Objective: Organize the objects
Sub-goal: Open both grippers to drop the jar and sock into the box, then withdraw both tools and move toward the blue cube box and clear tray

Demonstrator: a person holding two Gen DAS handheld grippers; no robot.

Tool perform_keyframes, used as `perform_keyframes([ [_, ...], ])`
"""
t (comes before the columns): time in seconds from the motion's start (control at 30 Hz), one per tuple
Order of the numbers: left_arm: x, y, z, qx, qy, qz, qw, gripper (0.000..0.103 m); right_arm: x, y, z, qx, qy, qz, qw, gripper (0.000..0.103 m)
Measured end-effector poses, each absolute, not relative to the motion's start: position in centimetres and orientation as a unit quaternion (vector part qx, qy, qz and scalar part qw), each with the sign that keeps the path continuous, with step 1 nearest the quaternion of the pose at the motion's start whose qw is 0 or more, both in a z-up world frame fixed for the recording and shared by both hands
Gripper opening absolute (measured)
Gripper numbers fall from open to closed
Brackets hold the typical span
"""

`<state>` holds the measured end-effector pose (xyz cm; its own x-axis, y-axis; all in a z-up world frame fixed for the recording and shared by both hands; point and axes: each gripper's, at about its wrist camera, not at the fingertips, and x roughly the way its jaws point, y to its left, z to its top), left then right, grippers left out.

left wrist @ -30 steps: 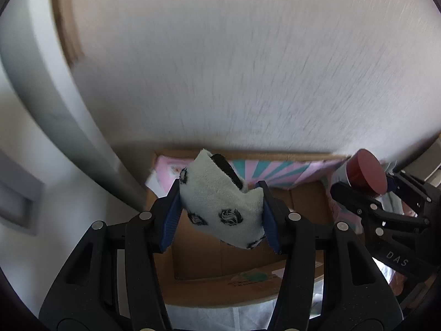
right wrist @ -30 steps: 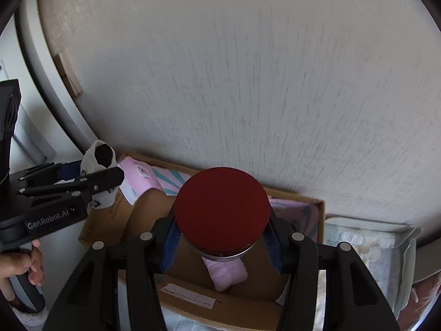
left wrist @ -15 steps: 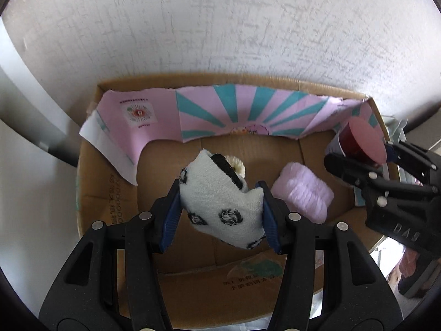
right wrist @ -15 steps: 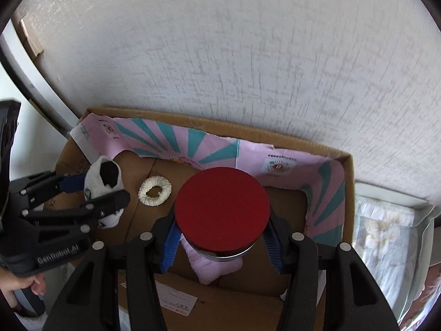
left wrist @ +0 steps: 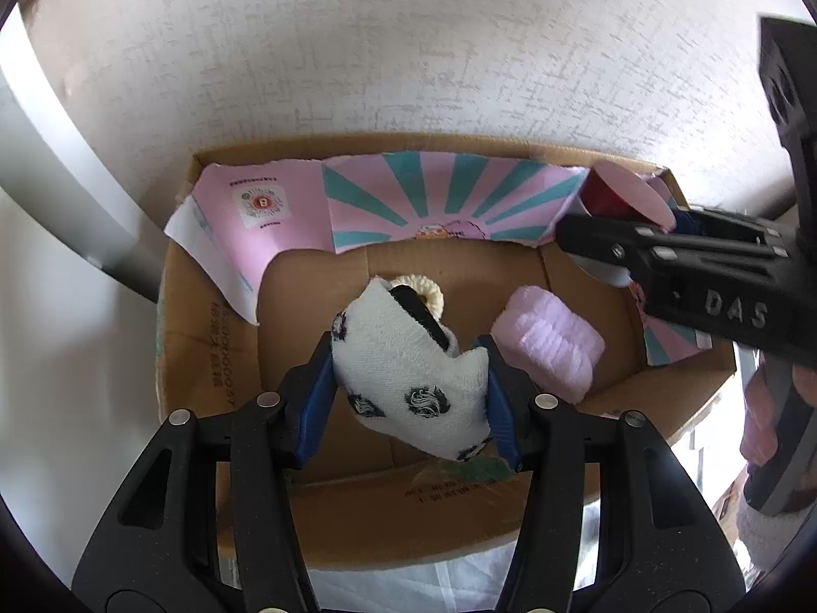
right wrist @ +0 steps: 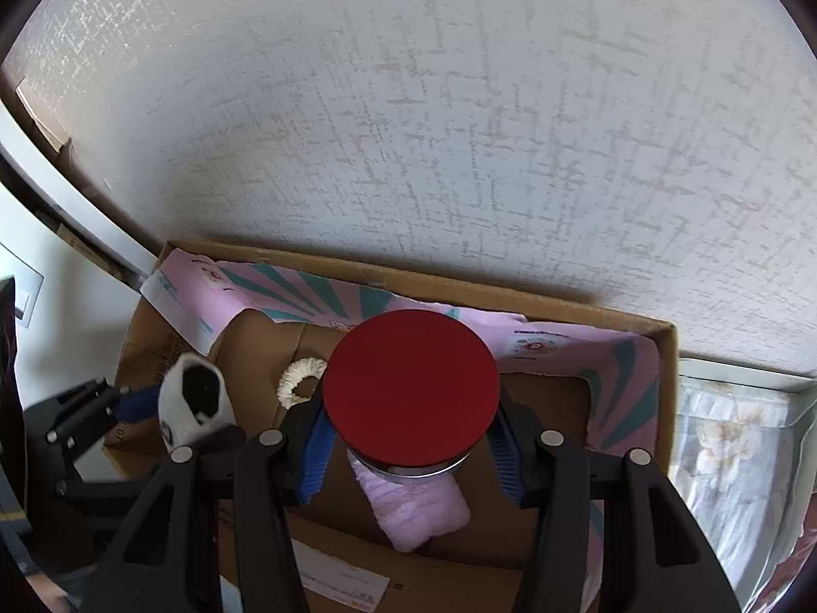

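My left gripper [left wrist: 408, 403] is shut on a rolled white sock with black patterns [left wrist: 408, 373], held above the open cardboard box [left wrist: 204, 327]; the sock also shows in the right wrist view [right wrist: 196, 408]. My right gripper [right wrist: 411, 439] is shut on a jar with a dark red lid [right wrist: 411, 385], held over the right part of the box [right wrist: 664, 383]; the jar shows at the right in the left wrist view [left wrist: 620, 196]. On the box floor lie a folded lilac cloth [left wrist: 549, 345] and a cream ring-shaped scrunchie [right wrist: 298, 383].
A pink and teal striped paper liner [left wrist: 439, 199] stands along the box's back wall. A textured white wall [right wrist: 459, 127] rises behind the box. A floral white fabric [right wrist: 735, 460] lies right of the box. A grey frame edge [left wrist: 61, 194] runs at the left.
Both grippers have moved closer over the box while tilting down; the box now fills more of each view. The right gripper with the jar has come nearer in the left wrist view.
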<state>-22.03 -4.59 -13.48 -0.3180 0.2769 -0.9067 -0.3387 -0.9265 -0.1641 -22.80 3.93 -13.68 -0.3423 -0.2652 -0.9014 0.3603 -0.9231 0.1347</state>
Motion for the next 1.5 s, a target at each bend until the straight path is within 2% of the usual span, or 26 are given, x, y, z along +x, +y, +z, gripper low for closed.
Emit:
perform_keyframes([
  [0.03, -21.8, -4.5, -13.3, -0.550, 0.027, 0.811, 0.196, 0.050, -23.2, 3.1, -13.0, 0.542, 0.043, -0.817, 0.191, 0.050],
  [0.07, -21.7, -4.5, -13.2, -0.551, 0.025, 0.810, 0.200, 0.057, -23.3, 3.0, -12.9, 0.545, 0.040, -0.816, 0.188, 0.050],
  [0.13, -21.5, -4.3, -12.9, -0.556, 0.020, 0.805, 0.208, 0.082, -23.4, 2.8, -13.0, 0.552, 0.037, -0.812, 0.186, 0.053],
  [0.17, -21.4, -4.3, -12.8, -0.557, 0.021, 0.804, 0.208, 0.103, -23.4, 2.8, -13.0, 0.555, 0.032, -0.810, 0.188, 0.056],
  [0.23, -21.1, -4.3, -12.5, -0.553, 0.019, 0.805, 0.216, 0.103, -23.4, 3.1, -12.6, 0.550, 0.007, -0.813, 0.190, 0.080],
  [0.33, -21.8, -4.9, -12.4, -0.552, 0.014, 0.804, 0.221, 0.103, -23.5, 3.5, -12.0, 0.547, -0.011, -0.817, 0.183, 0.102],
  [0.8, -20.4, -5.1, -11.9, -0.537, 0.005, 0.813, 0.223, 0.103, -21.3, 3.9, -10.2, 0.515, -0.008, -0.829, 0.219, 0.102],
  [1.03, -18.5, -5.3, -7.7, -0.489, 0.002, 0.844, 0.221, 0.103, -19.0, 4.2, -5.4, 0.459, 0.008, -0.858, 0.230, 0.102],
  [1.3, -15.1, -4.8, -2.5, -0.427, -0.005, 0.877, 0.219, 0.103, -14.6, 8.1, 1.3, 0.387, 0.032, -0.895, 0.219, 0.103],
  [1.5, -12.0, -4.3, 0.4, -0.379, -0.013, 0.904, 0.196, 0.103, -11.6, 11.5, 4.1, 0.347, 0.032, -0.915, 0.201, 0.103],
])
